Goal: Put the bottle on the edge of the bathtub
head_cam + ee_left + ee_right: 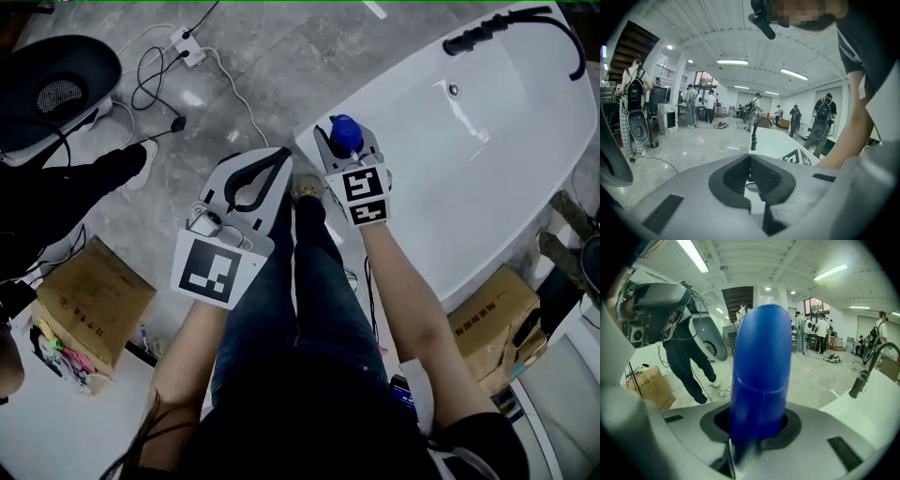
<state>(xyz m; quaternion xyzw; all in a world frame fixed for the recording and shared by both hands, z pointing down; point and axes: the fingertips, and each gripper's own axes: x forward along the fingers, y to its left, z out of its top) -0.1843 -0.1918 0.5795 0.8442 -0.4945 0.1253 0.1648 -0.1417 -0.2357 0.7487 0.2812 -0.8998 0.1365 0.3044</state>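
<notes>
Since the bottle (346,134) must stand on the bathtub (422,246) edge, we clamp it upright in our right tongs (346,146) at the rim, left tongs (750,157) together, empty.

**Occlusion notes: bottle, background**

Head view: the right tool (346,142) is hiding most of the bottle (345,131); only its blue top is showing. Right gripper view: the bottle's lower end is smearing into blur between the jaws. Distant people (820,336) are appearing too small to detail.
</notes>
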